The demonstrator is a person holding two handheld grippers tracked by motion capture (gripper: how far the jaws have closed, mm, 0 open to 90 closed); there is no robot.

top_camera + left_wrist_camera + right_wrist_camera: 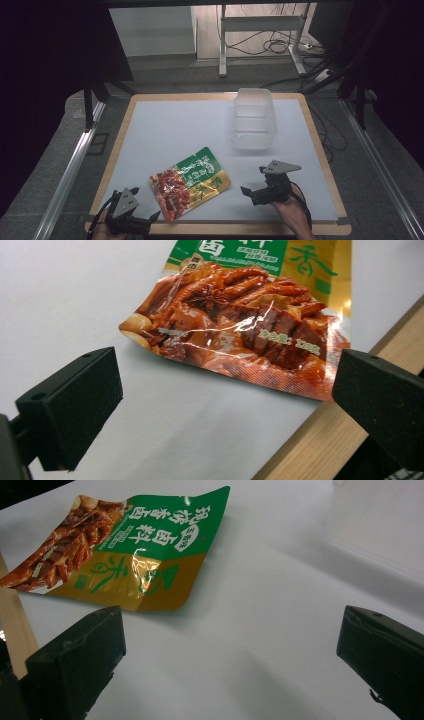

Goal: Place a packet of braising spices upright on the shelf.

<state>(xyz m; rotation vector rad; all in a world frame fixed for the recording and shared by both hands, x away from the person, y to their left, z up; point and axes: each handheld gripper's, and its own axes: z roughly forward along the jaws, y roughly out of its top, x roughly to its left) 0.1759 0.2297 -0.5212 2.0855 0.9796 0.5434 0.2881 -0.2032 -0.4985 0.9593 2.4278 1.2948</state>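
A flat snack packet [190, 183], green and gold at one end and printed with red braised meat at the other, lies on the white mat near the front edge. My left gripper [145, 216] sits at the front left corner, open, its jaws pointing at the packet's red end [240, 320] a short way ahead. My right gripper [253, 180] rests to the right of the packet, open and apart from it. In the right gripper view the packet's gold and green end [140, 555] lies ahead to the left. Both pairs of jaws hold nothing.
A clear plastic container [255, 119] stands on the mat at the back right, seen faintly in the right gripper view [380, 525]. The mat [170, 130] lies on a wooden board whose edge [320, 440] runs close by the left gripper. Cables and a metal frame lie beyond the table.
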